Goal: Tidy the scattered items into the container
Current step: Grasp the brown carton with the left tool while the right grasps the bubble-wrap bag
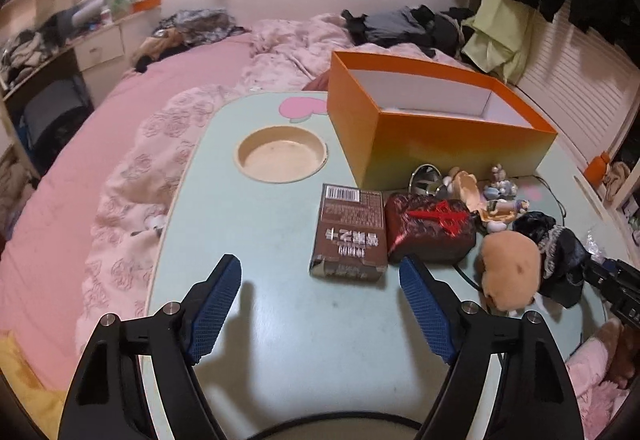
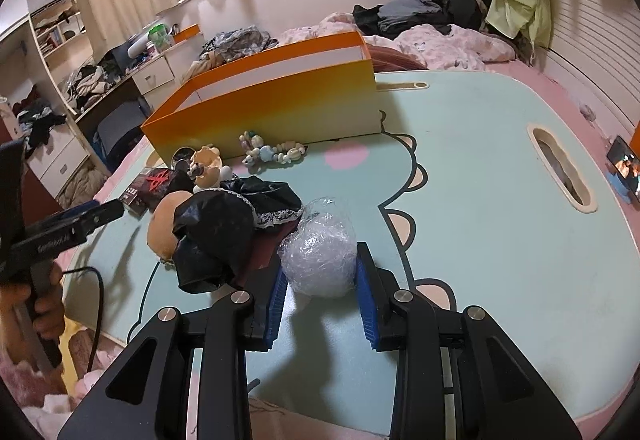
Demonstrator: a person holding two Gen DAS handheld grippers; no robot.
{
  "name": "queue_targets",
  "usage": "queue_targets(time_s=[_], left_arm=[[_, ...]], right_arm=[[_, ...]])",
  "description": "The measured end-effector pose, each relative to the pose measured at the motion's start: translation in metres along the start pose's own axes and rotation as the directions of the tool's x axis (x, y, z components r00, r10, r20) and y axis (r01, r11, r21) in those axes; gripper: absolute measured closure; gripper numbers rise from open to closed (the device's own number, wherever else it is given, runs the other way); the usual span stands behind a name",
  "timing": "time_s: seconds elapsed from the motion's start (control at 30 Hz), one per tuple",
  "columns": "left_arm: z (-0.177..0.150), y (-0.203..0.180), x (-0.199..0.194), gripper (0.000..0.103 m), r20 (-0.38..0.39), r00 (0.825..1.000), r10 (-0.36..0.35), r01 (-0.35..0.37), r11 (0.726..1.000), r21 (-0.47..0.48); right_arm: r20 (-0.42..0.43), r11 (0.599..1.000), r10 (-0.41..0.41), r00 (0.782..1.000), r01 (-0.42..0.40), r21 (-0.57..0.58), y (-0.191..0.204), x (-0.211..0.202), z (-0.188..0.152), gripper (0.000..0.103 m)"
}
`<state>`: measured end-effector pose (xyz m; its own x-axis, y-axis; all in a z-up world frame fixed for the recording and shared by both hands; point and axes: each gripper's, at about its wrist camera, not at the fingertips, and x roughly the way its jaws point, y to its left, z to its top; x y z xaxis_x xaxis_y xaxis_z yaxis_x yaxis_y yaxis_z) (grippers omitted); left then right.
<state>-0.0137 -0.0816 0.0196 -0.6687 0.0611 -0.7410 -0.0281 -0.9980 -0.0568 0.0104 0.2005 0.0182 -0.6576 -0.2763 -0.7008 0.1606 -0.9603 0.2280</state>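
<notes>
An open orange box (image 1: 436, 143) stands at the back of a pale green bed table (image 1: 280, 320); it also shows in the right wrist view (image 2: 272, 107). In front of it lie a brown carton (image 1: 350, 236), a dark red packet (image 1: 430, 228), a tan plush (image 1: 510, 268), black lace cloth (image 2: 224, 236), small figurines (image 1: 472, 187) and a bead string (image 2: 272, 153). My left gripper (image 1: 320, 282) is open and empty, just short of the brown carton. My right gripper (image 2: 320, 268) is shut on a clear plastic-wrapped ball (image 2: 320, 260) resting on the table.
The table has a round cup recess (image 1: 280, 155) and a slot handle (image 2: 560, 171). It stands on a pink bed (image 1: 120, 111) with heaped clothes (image 1: 400, 23). A cable (image 2: 96, 304) runs off the table's near left edge. A phone (image 2: 624, 163) sits at the far right.
</notes>
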Motion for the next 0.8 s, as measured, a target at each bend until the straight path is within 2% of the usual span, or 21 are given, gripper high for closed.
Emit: queue_targets(time_s=[0.1, 0.2, 0.27, 0.37, 0.43, 0.5, 0.53, 0.57, 0.63, 0.73, 0.8], left_arm=[[0.003, -0.006, 0.011, 0.035, -0.036, 0.999, 0.02, -0.019, 0.999, 0.032], [0.006, -0.01, 0.016, 0.06, -0.042, 0.998, 0.049, -0.046, 0.998, 0.051], [0.007, -0.009, 0.014, 0.095, -0.04, 0.999, 0.032, -0.031, 0.999, 0.034], [0.003, -0.005, 0.004, 0.099, -0.018, 0.999, -0.028, 0.028, 1.0, -0.009], [-0.001, -0.008, -0.009, 0.099, 0.023, 0.998, -0.053, 0.053, 0.999, 0.004], [-0.001, -0.009, -0.011, 0.097, 0.024, 0.999, -0.023, 0.023, 1.0, 0.02], [0.001, -0.007, -0.011, 0.088, 0.029, 1.0, 0.005, -0.006, 1.0, 0.016], [0.002, -0.005, -0.012, 0.061, 0.031, 0.999, 0.017, -0.017, 1.0, 0.008], [0.007, 0.004, -0.012, 0.028, 0.049, 0.998, 0.032, -0.031, 0.999, -0.034], [0.014, 0.008, -0.009, 0.028, 0.054, 0.998, 0.017, -0.015, 0.999, -0.029], [0.021, 0.006, -0.001, 0.029, 0.044, 0.998, 0.047, -0.047, 0.999, 0.012]], right_arm=[[0.0, 1.0, 0.002, 1.0, -0.002, 0.0, 0.0, 0.0, 0.0, 0.07], [0.0, 1.0, 0.0, 1.0, 0.0, -0.006, 0.001, 0.001, -0.001, 0.07], [0.002, 1.0, -0.001, 1.0, 0.001, -0.008, 0.001, 0.001, -0.001, 0.07], [0.01, 1.0, -0.004, 1.0, 0.004, -0.009, 0.001, 0.0, -0.002, 0.07], [0.016, 1.0, -0.004, 1.0, 0.004, -0.014, 0.001, -0.002, -0.003, 0.07], [0.015, 1.0, -0.002, 1.0, 0.002, -0.013, 0.002, -0.002, -0.003, 0.07], [0.013, 1.0, 0.0, 1.0, 0.0, -0.012, 0.002, -0.001, -0.004, 0.07], [0.01, 1.0, 0.002, 1.0, -0.002, -0.012, 0.001, -0.001, -0.003, 0.07], [0.009, 1.0, 0.002, 1.0, -0.002, -0.009, 0.001, -0.001, -0.003, 0.07], [0.007, 1.0, 0.004, 1.0, -0.004, -0.006, 0.0, -0.001, -0.003, 0.07], [0.002, 1.0, 0.007, 1.0, -0.007, -0.003, -0.001, 0.0, -0.003, 0.07]])
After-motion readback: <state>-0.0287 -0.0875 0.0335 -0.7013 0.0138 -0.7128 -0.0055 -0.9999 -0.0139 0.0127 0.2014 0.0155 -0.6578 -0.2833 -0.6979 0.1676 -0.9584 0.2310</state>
